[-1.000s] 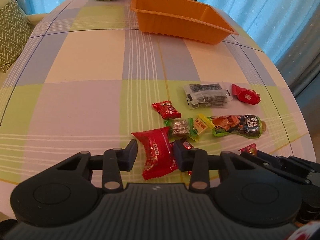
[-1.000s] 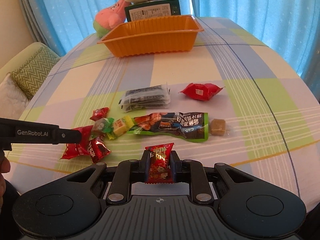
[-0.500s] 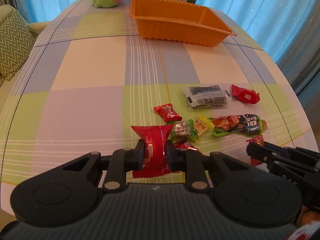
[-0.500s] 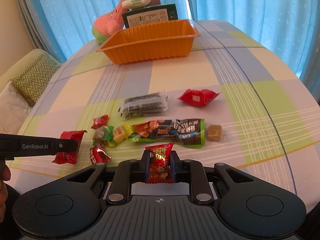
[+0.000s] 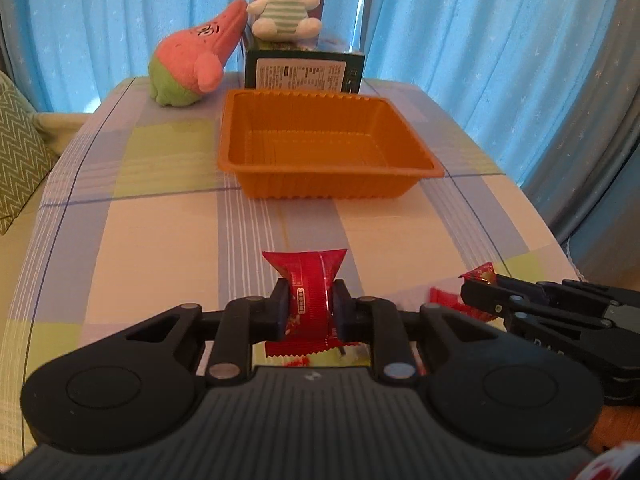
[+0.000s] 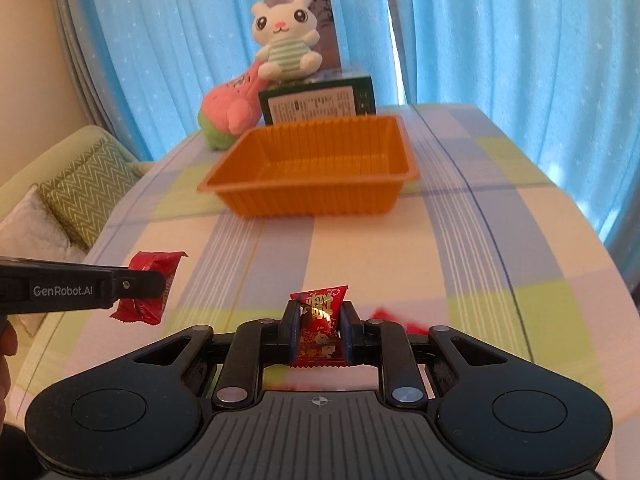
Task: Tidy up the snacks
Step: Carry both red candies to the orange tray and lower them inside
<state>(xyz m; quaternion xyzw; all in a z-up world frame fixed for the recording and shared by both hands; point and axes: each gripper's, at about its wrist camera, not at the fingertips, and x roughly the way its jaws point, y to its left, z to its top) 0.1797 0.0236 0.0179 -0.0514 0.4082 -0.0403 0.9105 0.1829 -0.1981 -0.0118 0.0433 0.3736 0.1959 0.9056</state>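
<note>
The left gripper [image 5: 309,307] is clamping a red candy packet [image 5: 310,286]; the right gripper [image 6: 320,330] is pinching a red gold-printed candy [image 6: 320,326]. Both are hovering above the table, the empty orange tray [image 5: 332,192] at twelve o'clock.

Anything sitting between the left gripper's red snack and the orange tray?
No. In the left wrist view, only bare checked tablecloth lies between the red snack clamped in the left gripper and the orange tray. The right wrist view agrees.
</note>
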